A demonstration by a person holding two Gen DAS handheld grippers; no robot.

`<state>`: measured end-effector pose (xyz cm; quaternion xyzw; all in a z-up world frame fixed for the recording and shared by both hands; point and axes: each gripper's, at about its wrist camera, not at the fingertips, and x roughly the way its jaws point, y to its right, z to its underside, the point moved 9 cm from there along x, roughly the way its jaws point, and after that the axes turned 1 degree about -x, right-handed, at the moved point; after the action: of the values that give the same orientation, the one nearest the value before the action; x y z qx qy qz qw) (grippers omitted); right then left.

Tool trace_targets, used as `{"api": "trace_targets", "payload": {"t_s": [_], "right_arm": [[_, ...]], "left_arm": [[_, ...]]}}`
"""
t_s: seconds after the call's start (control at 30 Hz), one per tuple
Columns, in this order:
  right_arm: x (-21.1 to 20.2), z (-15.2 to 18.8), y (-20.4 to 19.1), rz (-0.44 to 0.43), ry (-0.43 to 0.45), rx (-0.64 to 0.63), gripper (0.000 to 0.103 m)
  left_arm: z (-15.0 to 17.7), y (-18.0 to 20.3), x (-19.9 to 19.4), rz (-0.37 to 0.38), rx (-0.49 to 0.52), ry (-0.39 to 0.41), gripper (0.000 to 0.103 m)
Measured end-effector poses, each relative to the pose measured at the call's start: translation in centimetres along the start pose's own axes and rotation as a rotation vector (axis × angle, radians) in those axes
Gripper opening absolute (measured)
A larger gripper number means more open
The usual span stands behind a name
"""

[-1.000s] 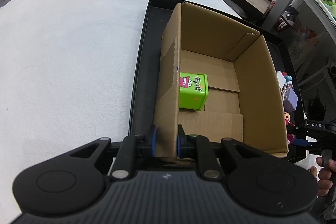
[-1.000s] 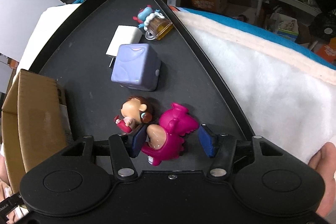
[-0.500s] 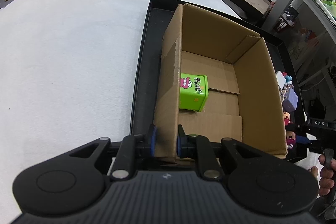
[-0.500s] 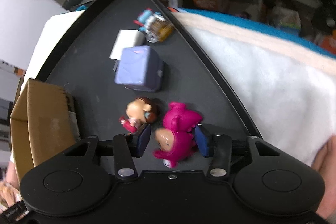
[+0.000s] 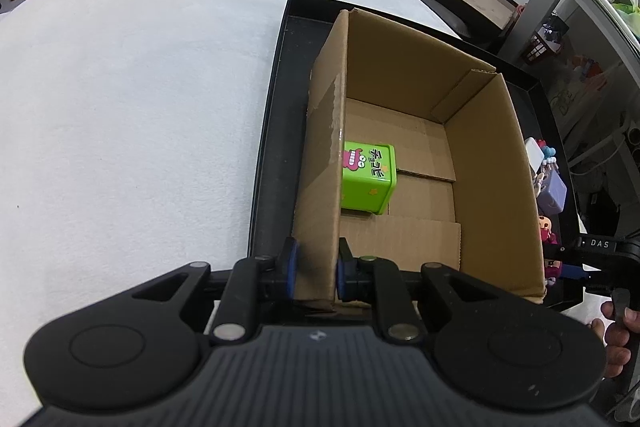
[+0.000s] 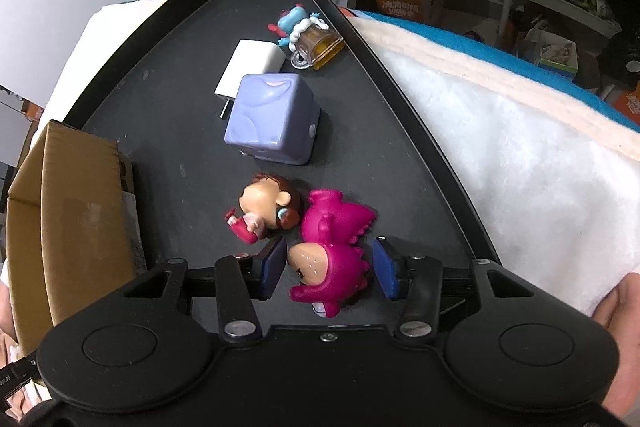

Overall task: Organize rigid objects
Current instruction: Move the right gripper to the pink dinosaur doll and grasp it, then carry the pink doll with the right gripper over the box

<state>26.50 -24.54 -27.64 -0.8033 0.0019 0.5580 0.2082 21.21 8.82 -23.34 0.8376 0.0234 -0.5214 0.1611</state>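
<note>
Figurine in a magenta dinosaur suit (image 6: 332, 259) lies on its side on the black tray (image 6: 168, 95), between the blue pads of the right gripper (image 6: 330, 269). Over the last second those jaws have been closing: the wide gap of a second ago has narrowed to a slim margin. The left pad (image 6: 272, 267) appears to touch the face; the right pad (image 6: 386, 273) stands just beside the suit, apart from it. Judgement: the grasp is not yet completed, so this gripper is unclenched around the toy, not carrying it.

Long axis of the figurine runs from about 7 o'clock to 1 o'clock in the right wrist view. The head sits at the 7 o'clock end, the spiked tail points to 1 o'clock, and the face turns toward 9 o'clock. The jaws cross this axis at the head end.

At 10 o'clock of it, touching, lies a brown-haired doll (image 6: 266, 209). Further along 11 o'clock stand a lilac cube (image 6: 272, 123), a white charger (image 6: 250, 69) and a blue toy with an amber mug (image 6: 310, 37).

Left gripper (image 5: 316, 267) has not moved; it is clenched on the near wall of the cardboard box (image 5: 492, 163), steadying it. 1 green tin (image 5: 368, 177) already stands inside, against the left wall. Judgement: sorting is at an early stage.
</note>
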Motion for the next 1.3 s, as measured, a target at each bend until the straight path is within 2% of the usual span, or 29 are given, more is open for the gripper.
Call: {"api": "trace_targets", "payload": {"t_s": [0.5,0.73,0.97,1.3], "right_arm": [[-2.2,-0.3,-1.8,-0.046,0.062,-0.066,0.043],[-3.6,-0.5,-3.2,-0.096,0.09,-0.078,0.043],[-4.9,-0.7,-5.9,-0.149,0.115,-0.124,0.043],[-5.7,-1.2,-10.2,-0.176,0.127,-0.19,0.043]], "left_arm": [[0.0,0.0,0.0,0.0,-0.002,-0.001,0.017],[0.0,0.0,0.0,0.0,-0.002,0.0,0.017],[-0.1,0.0,-0.1,-0.002,0.007,0.003,0.017],[-0.1,-0.2,-0.1,0.008,0.003,0.005,0.017]]}}
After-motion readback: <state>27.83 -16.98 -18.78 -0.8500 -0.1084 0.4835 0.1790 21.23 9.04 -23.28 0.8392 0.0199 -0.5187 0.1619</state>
